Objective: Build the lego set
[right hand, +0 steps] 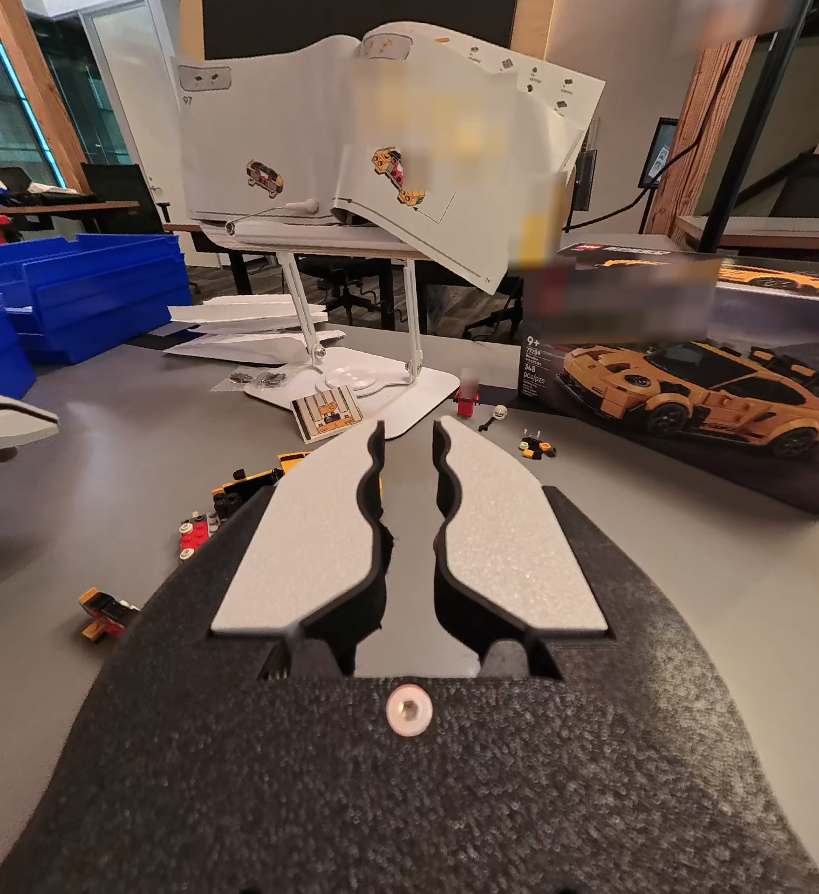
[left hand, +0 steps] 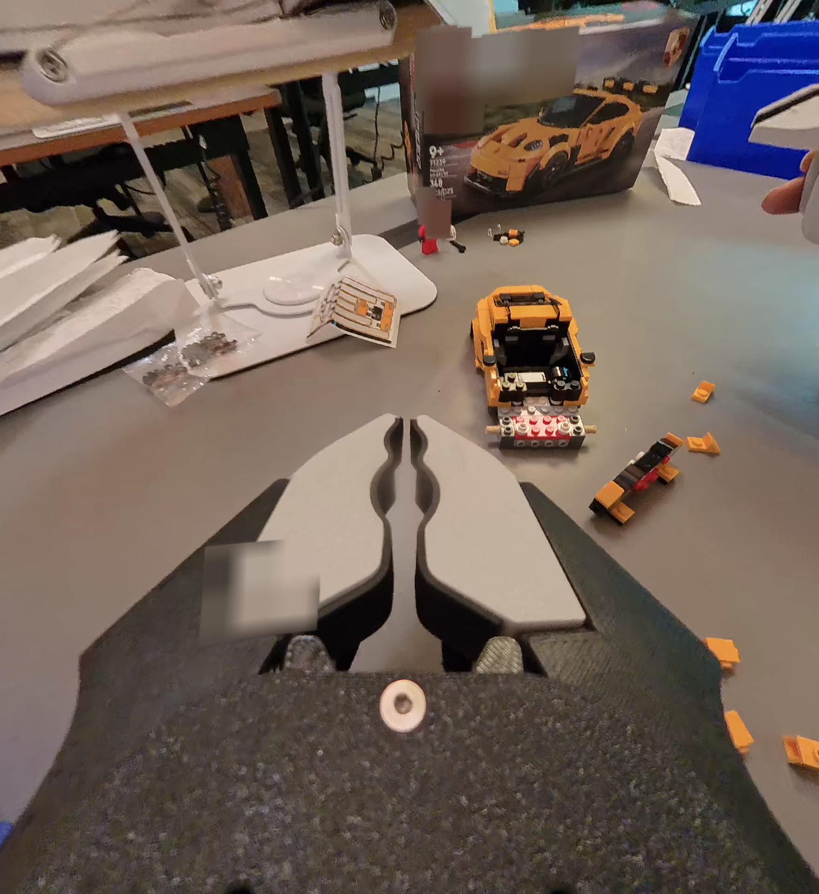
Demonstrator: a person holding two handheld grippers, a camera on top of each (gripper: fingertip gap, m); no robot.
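- Left wrist view: my left gripper (left hand: pixel 406 422) is clenched on nothing, low over the grey table (left hand: pixel 107 508).
- My right gripper (right hand: pixel 408 425) is released, empty.
- Bumper sub-assembly (left hand: pixel 637 479) lies right of the unfinished orange car (left hand: pixel 528 358) — likely the next pickup, needing careful alignment.
- Farther: instruction booklet (right hand: pixel 301 135) on its stand, set box (right hand: pixel 688 382), blue bins (right hand: pixel 73 290) — an office room.

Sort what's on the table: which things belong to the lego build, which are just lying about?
In the job:
- half-built orange car
- small black-and-orange subassembly
- loose orange pieces
- instruction booklet on its white stand
- sticker sheet
- bag of small dark parts

Lying about:
- set box
- blue bins
- white paper bags
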